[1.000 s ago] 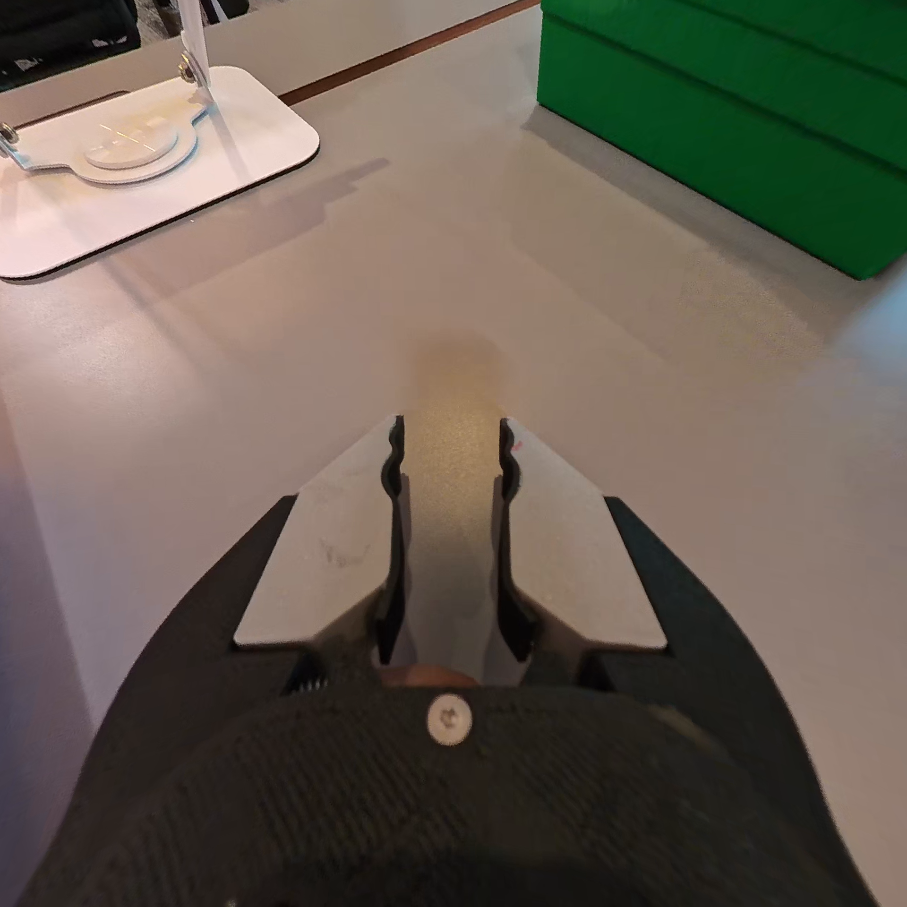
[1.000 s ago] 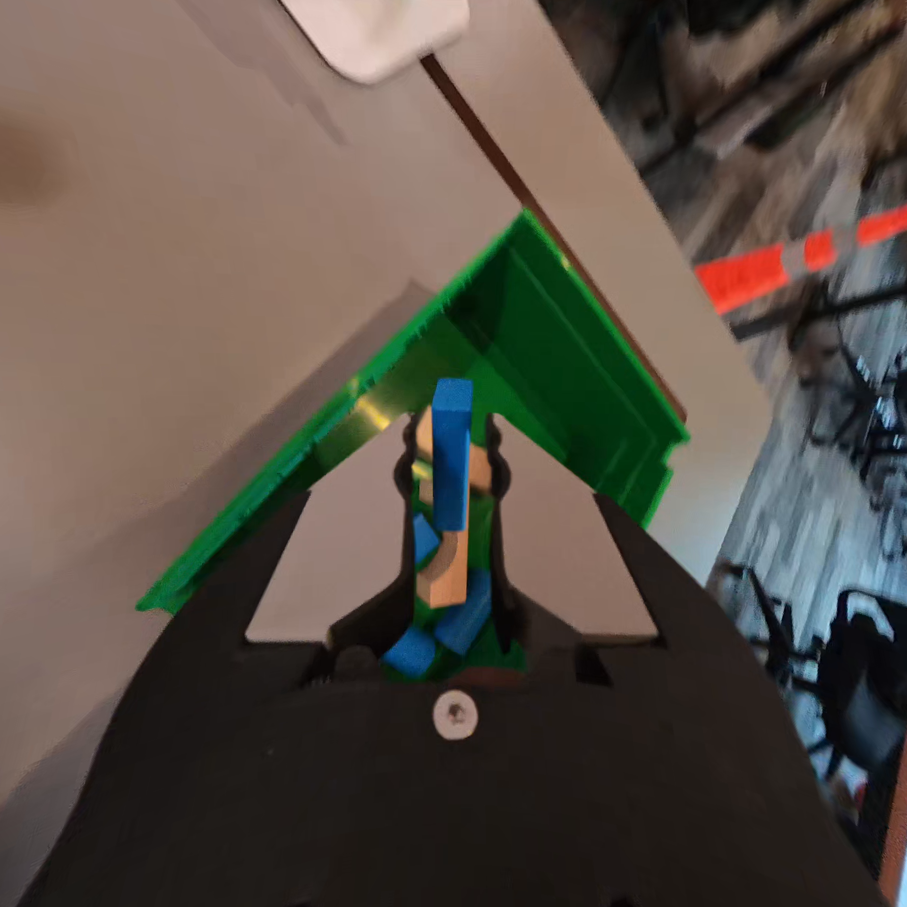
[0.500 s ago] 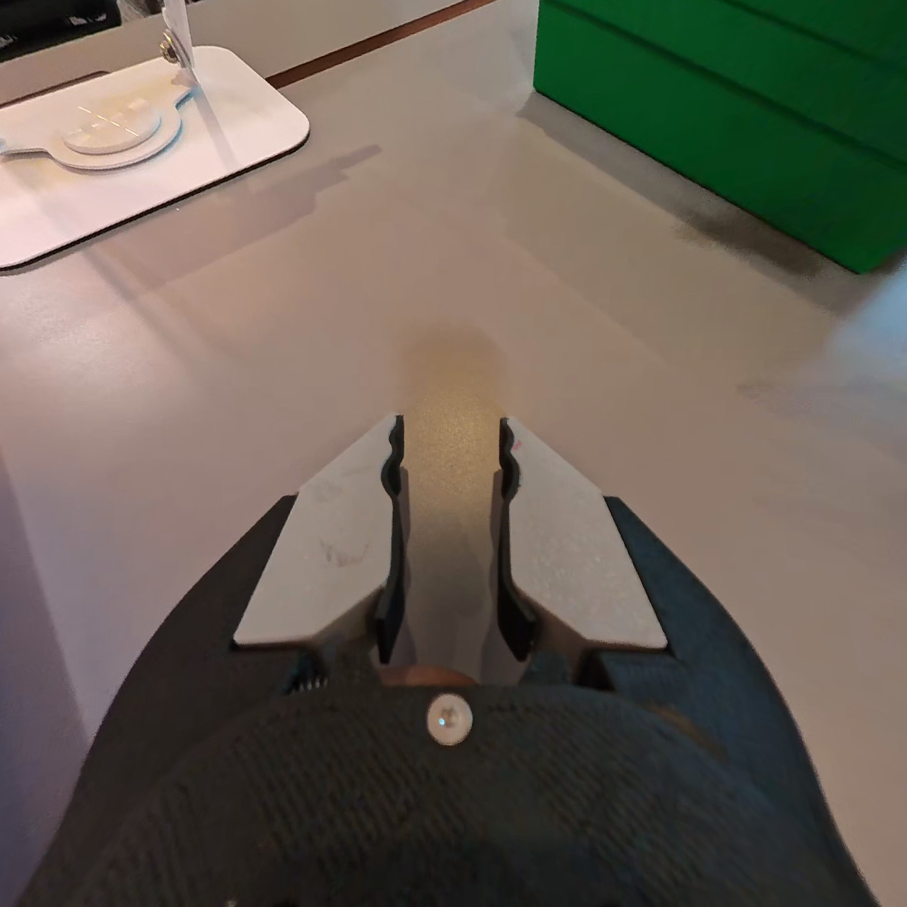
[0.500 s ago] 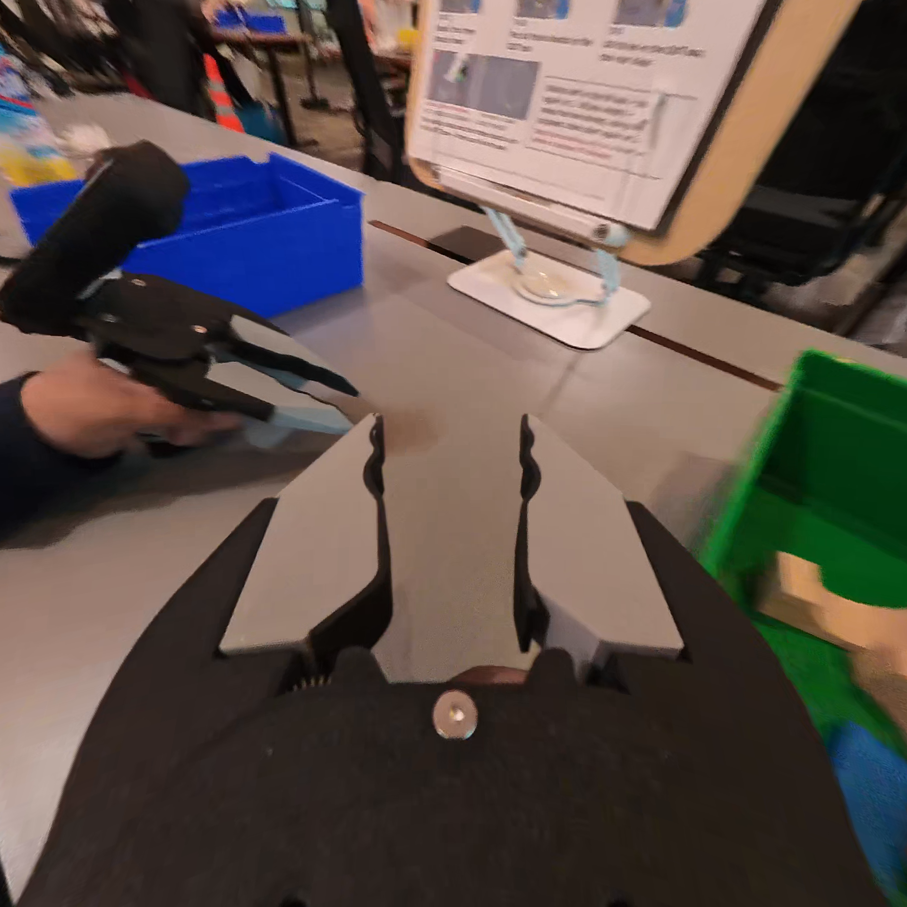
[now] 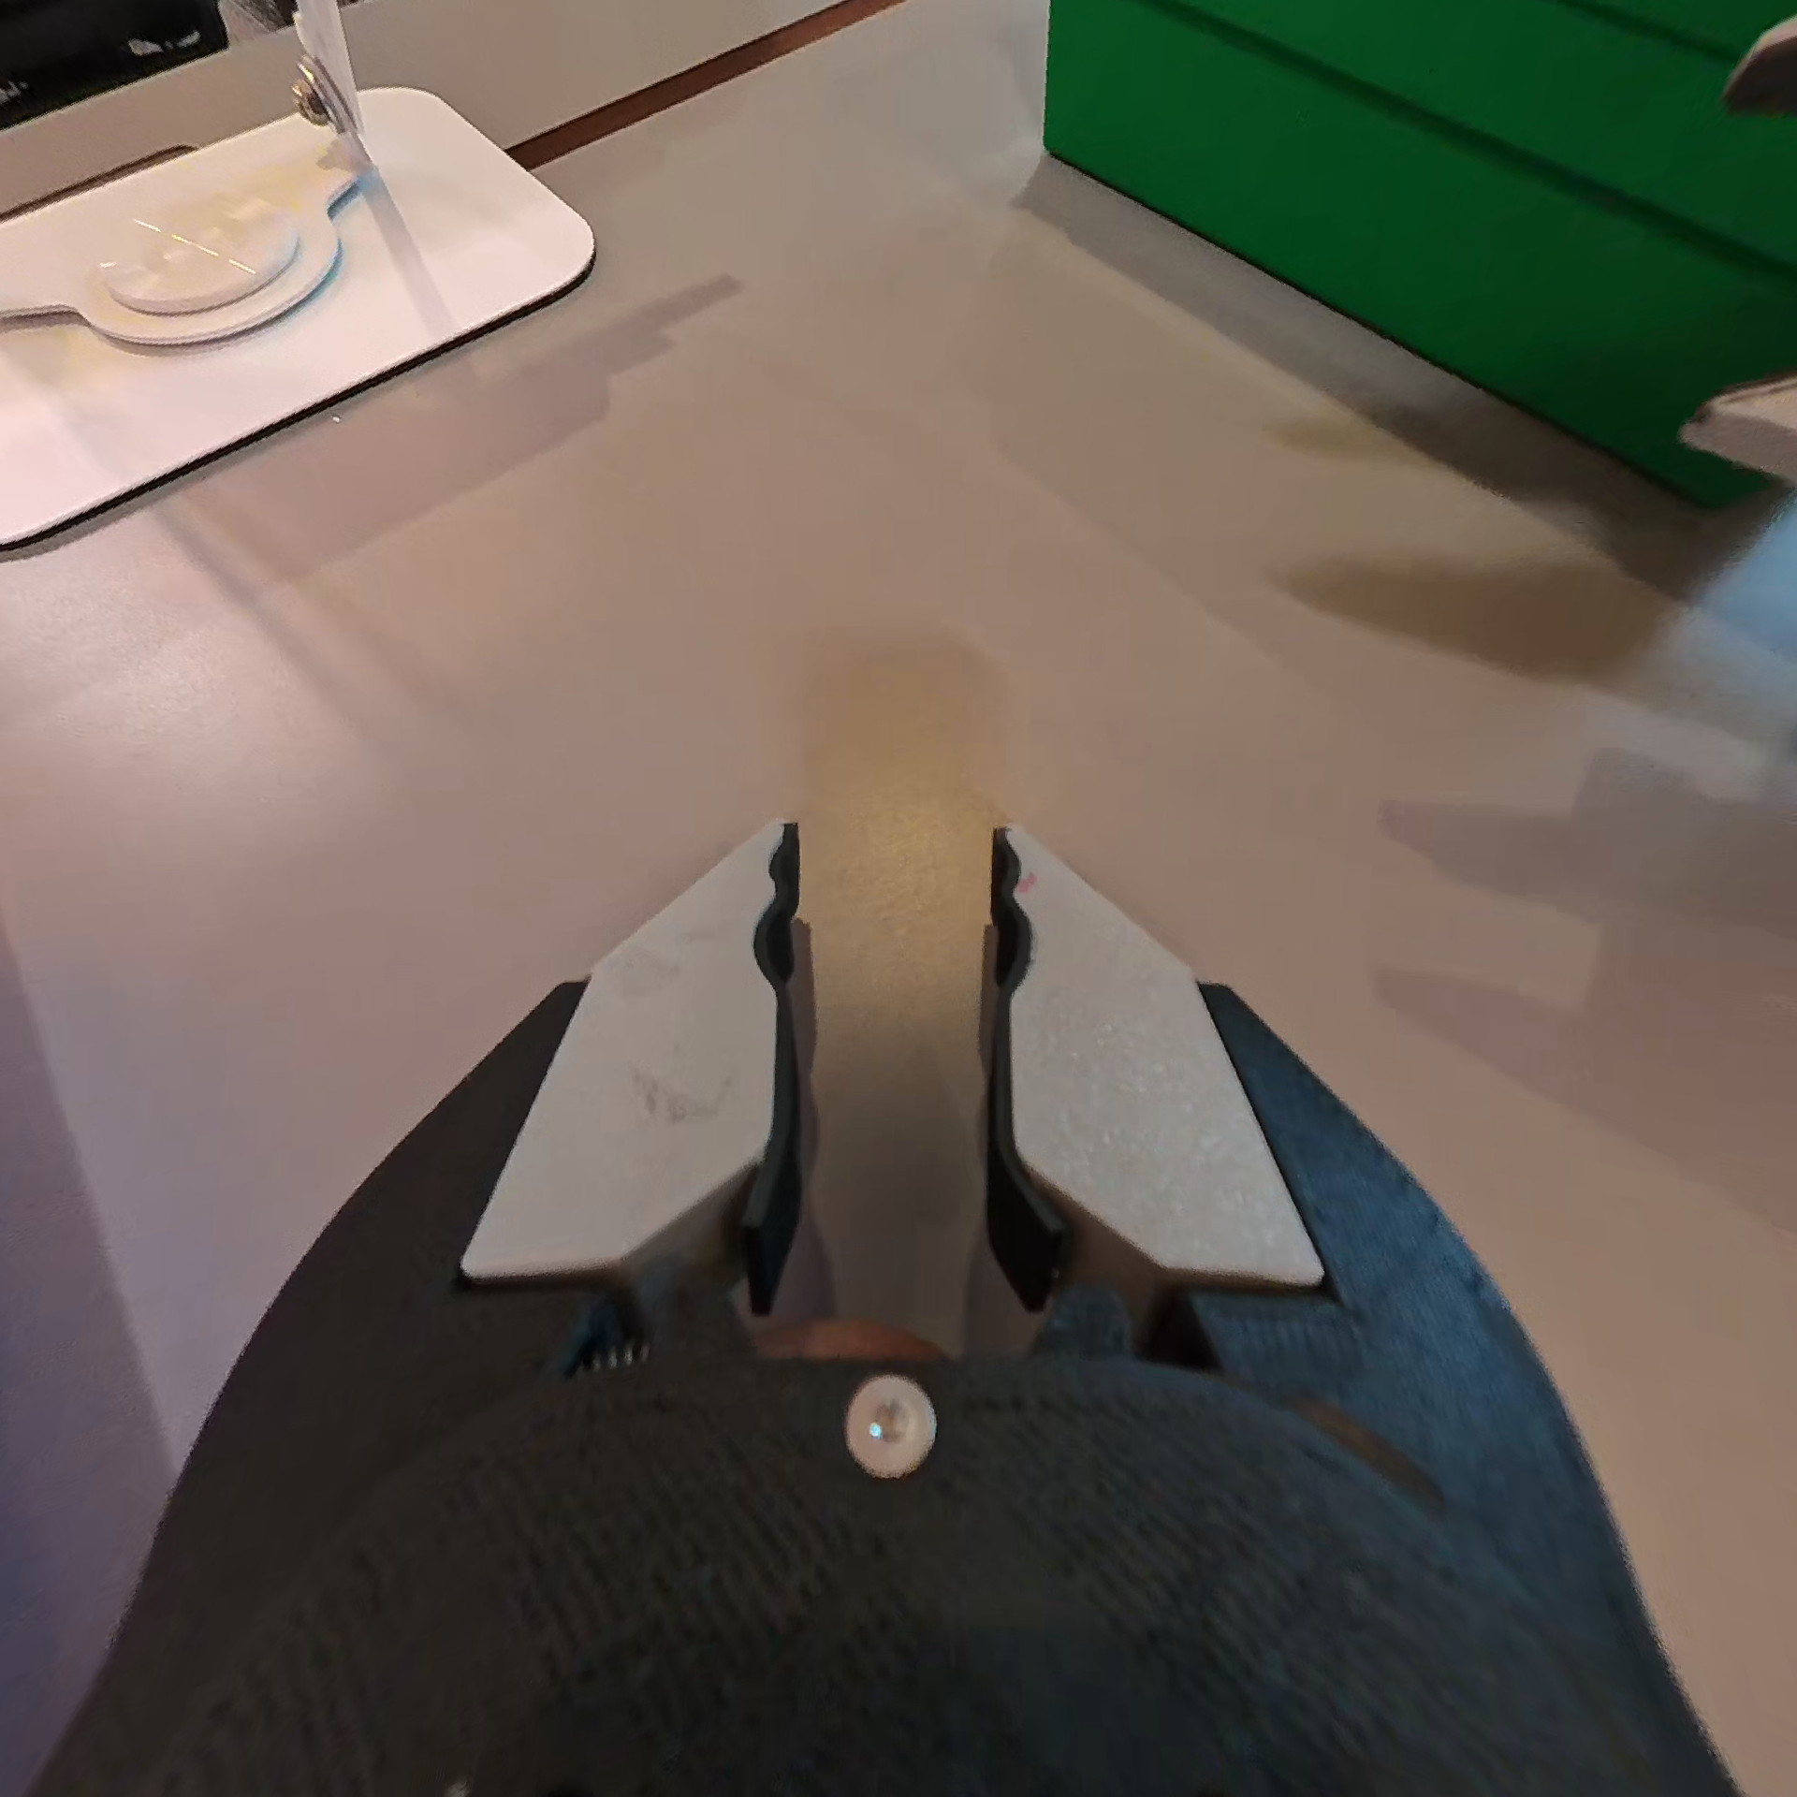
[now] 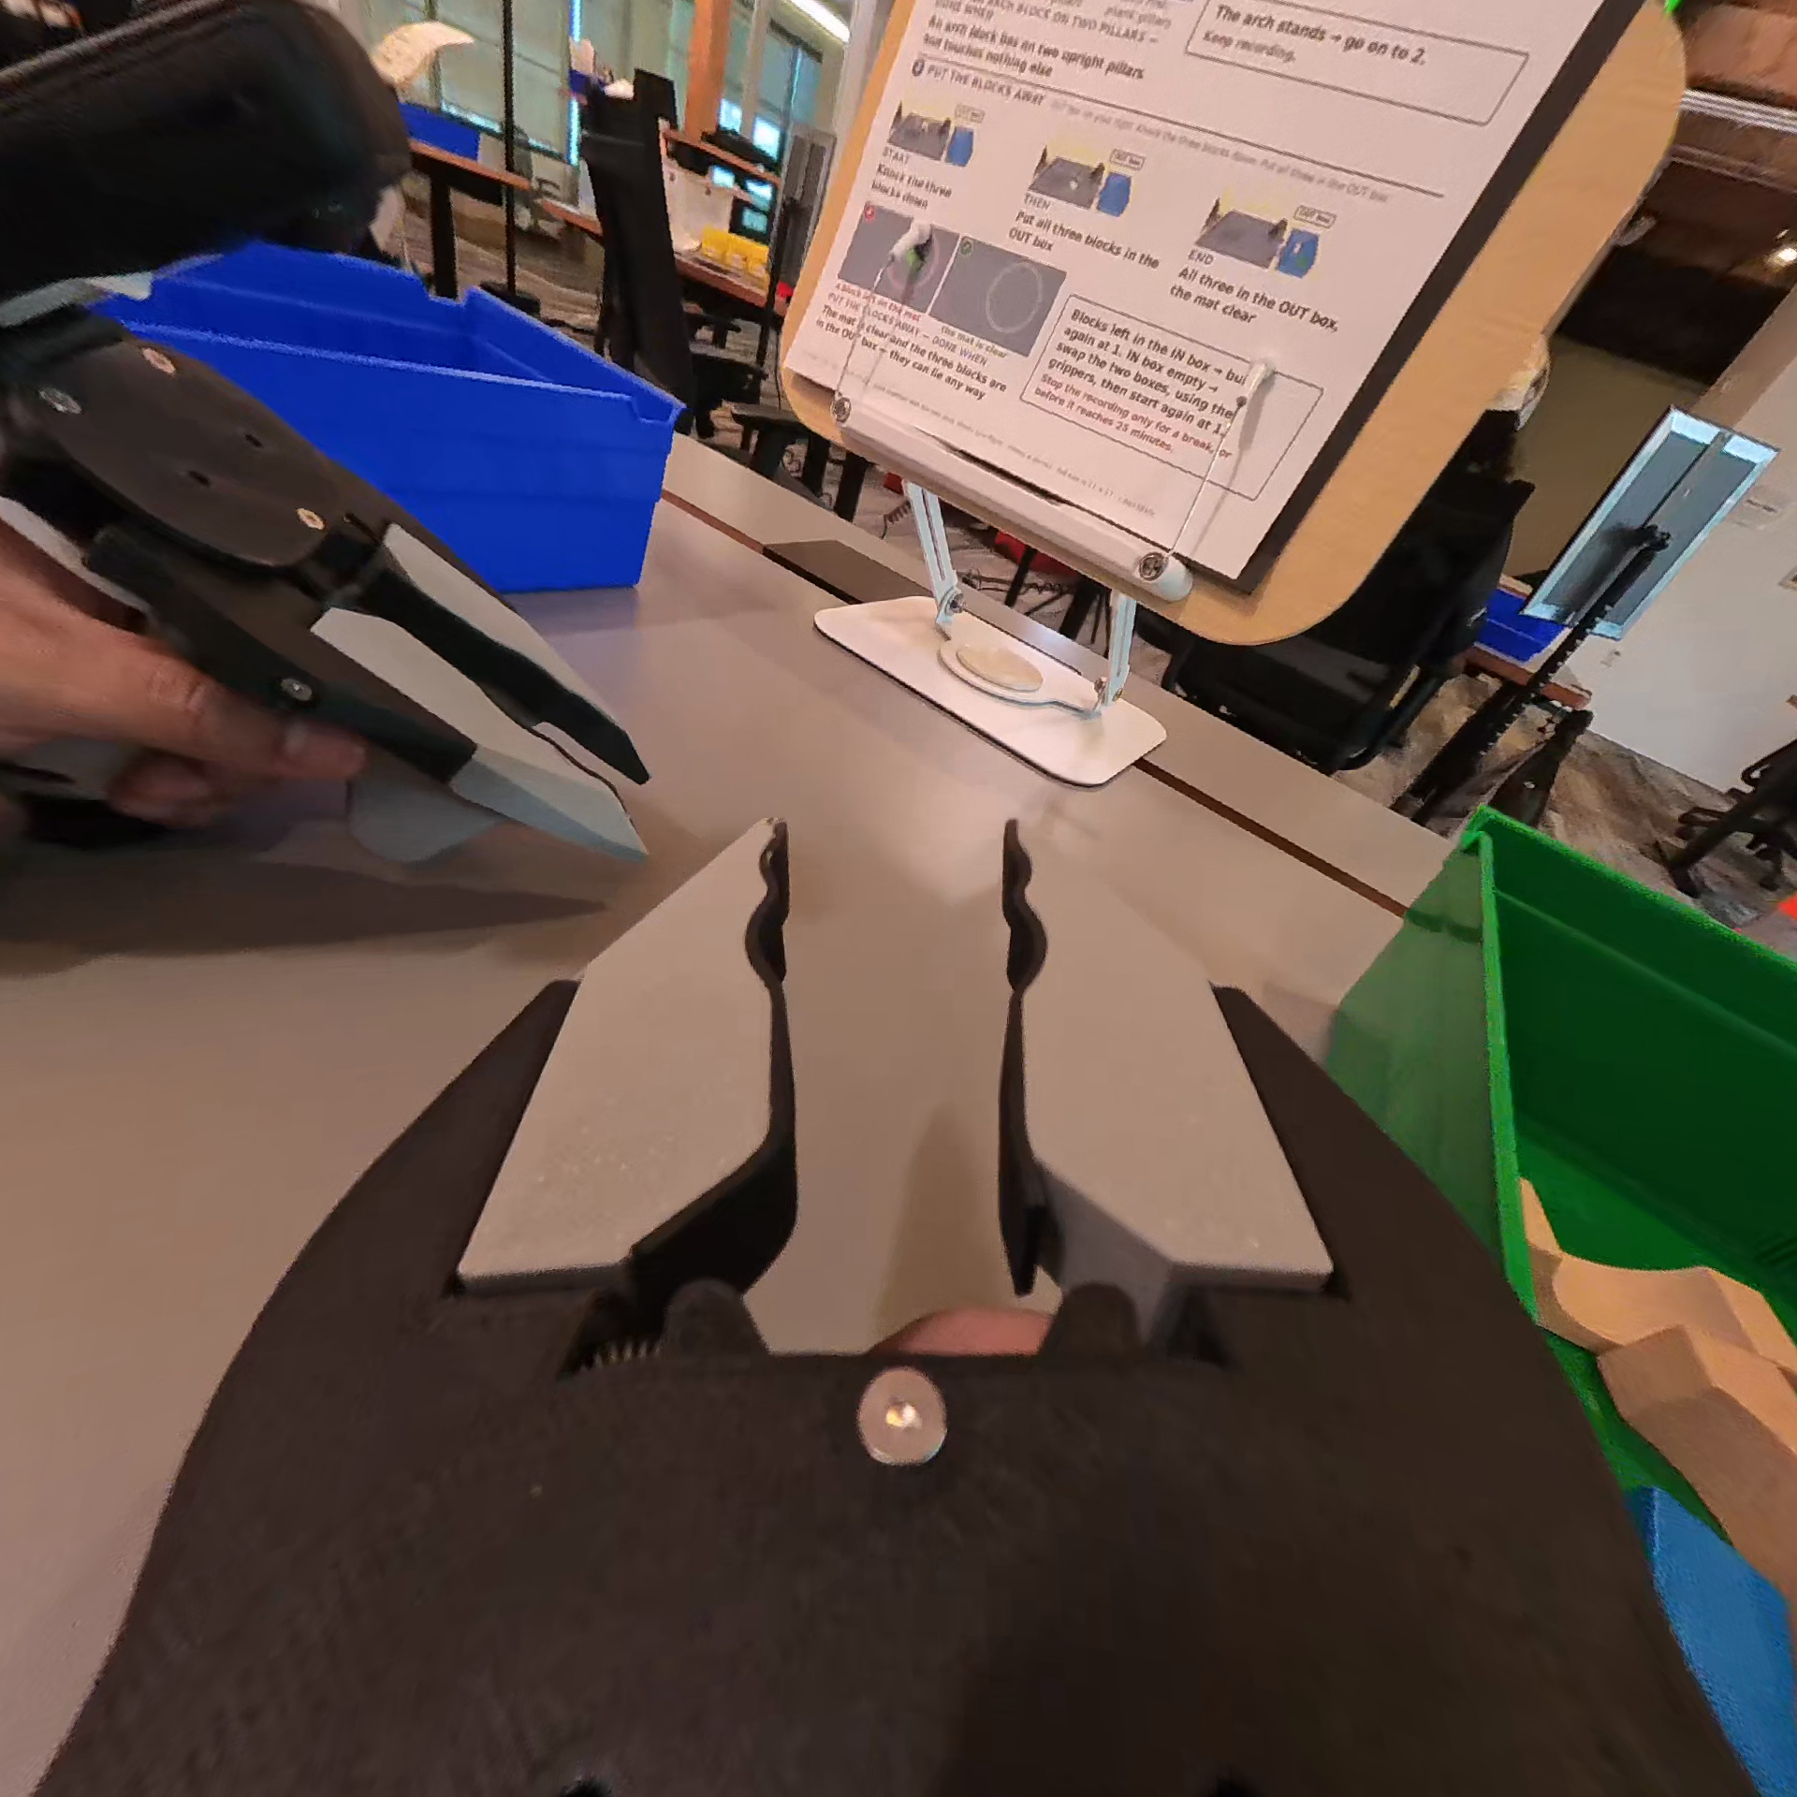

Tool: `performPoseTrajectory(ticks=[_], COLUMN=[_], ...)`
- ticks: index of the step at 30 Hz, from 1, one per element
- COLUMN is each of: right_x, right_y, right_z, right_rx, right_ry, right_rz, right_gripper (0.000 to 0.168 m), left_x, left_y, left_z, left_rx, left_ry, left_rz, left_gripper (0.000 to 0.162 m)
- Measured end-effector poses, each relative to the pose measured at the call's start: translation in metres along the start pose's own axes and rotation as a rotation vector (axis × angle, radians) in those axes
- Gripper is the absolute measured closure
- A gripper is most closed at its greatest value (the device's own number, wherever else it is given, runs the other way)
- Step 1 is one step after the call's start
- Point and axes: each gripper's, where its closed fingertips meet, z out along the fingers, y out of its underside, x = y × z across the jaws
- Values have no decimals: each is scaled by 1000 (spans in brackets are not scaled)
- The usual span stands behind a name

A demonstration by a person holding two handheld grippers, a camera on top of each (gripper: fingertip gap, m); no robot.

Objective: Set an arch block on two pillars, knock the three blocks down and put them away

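Observation:
My right gripper (image 6: 893, 838) is open and empty, low over the grey table (image 6: 292, 1050). To its right stands the green box (image 6: 1634, 1031), with wooden blocks (image 6: 1673, 1361) and a blue block (image 6: 1721, 1634) lying in it. My left gripper (image 5: 895, 844) is open and empty over bare table. It also shows in the right wrist view (image 6: 622, 807), held by a hand (image 6: 146, 710) at the left. In the left wrist view the green box (image 5: 1439, 194) is at the upper right, and the right gripper's blurred fingertips (image 5: 1750, 428) show at the right edge.
A blue box (image 6: 467, 428) stands at the back left of the table. An instruction board (image 6: 1215, 243) on a white stand base (image 6: 1002, 681) is at the back middle; the base also shows in the left wrist view (image 5: 243, 292). Chairs and desks lie beyond. The blue block (image 6: 1721, 1634) sits 25 cm or so from the ends of my right fingers.
My right gripper held a blue block over the green box, let it go, then swung left and levelled out over the table. My left gripper barely moved.

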Motion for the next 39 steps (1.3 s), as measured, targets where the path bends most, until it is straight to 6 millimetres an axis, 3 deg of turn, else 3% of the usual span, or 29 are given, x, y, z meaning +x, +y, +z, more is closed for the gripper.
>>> performPoseTrajectory(ticks=[39], right_x=[3], right_y=[7], right_z=[2], right_rx=[-27], right_ry=[24], right_rz=[-26], right_gripper=[129], left_x=[3], left_y=[2], left_z=[1], left_rx=[-13], left_ry=[13], left_rz=[11], left_gripper=[124])
